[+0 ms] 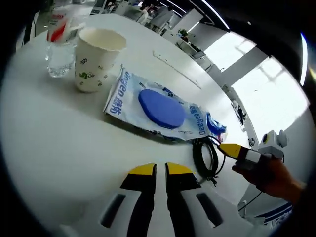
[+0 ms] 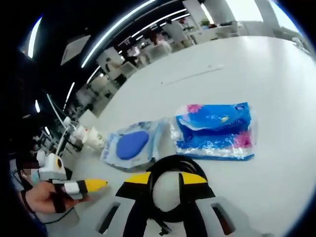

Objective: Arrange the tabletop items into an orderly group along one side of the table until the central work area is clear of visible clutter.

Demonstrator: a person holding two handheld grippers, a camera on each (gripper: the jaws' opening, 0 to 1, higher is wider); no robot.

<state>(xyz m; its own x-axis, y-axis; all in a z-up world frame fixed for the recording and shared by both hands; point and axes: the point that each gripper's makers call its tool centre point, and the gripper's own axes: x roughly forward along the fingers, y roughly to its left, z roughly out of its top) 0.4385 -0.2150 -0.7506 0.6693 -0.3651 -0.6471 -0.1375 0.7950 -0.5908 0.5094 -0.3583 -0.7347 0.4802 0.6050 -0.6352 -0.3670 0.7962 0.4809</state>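
1. Two handheld grippers work over a white round desk (image 1: 59,148), each held by a person.
2. In the left gripper view the left gripper (image 1: 160,170) hovers low over bare desk, its yellow-tipped jaws drawn nearly together with only a thin slit between them and nothing held.
3. Just beyond those tips lies a flat wipes packet (image 1: 158,111) with a blue oval lid, slanting across the desk.
4. Farther on, toward the desk's far edge, stands a paper cup (image 1: 96,59) with green print, and right beside it a clear plastic cup (image 1: 61,47) with a red-and-white wrapper poking out.
5. A coiled black cable (image 1: 207,158) lies next to the near end of the packet.
6. In the right gripper view the right gripper (image 2: 165,178) has its jaws spread wide, one tip on either side of the cable coil's near arc; I cannot tell whether they touch it.
7. Past the coil sit two packets side by side: the wipes packet and a crinkled blue tissue pack (image 2: 215,131) with pink spots.
8. The left gripper's yellow tip and the hand (image 2: 44,195) gripping it show near the desk's edge.
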